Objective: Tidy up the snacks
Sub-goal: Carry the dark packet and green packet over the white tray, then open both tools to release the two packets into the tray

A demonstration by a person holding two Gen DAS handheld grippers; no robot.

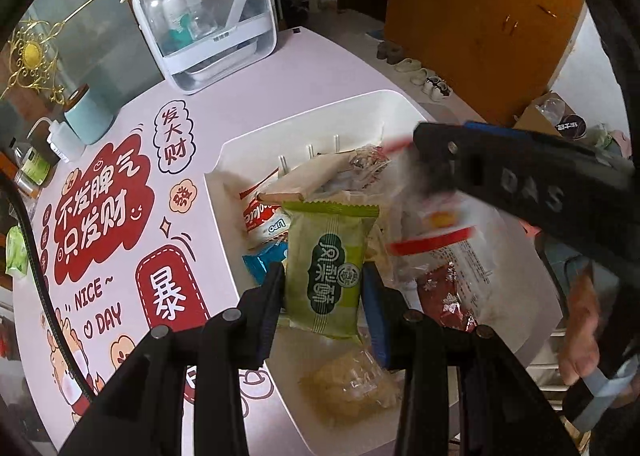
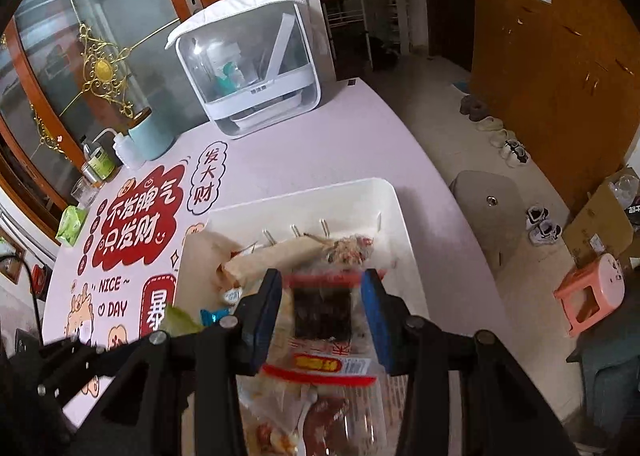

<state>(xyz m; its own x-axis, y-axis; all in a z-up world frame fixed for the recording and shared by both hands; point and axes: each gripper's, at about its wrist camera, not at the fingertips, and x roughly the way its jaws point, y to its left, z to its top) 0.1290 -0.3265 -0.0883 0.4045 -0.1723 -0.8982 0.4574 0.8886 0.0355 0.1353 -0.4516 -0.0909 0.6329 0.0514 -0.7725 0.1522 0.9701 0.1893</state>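
step: sorting snacks over the white bin point(image 1: 256, 136) | left gripper point(image 1: 323, 276) pinching green packet point(image 1: 330, 260) | right gripper point(image 2: 322, 316) pinching clear bag point(image 2: 320, 368) | next, likely: placing each tidily

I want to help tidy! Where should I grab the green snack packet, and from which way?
Grab the green snack packet across its flat middle, coming from above. It lies face up on top of the pile in the white bin, long edges free, just as the left hand-held gripper has its fingers on both sides.
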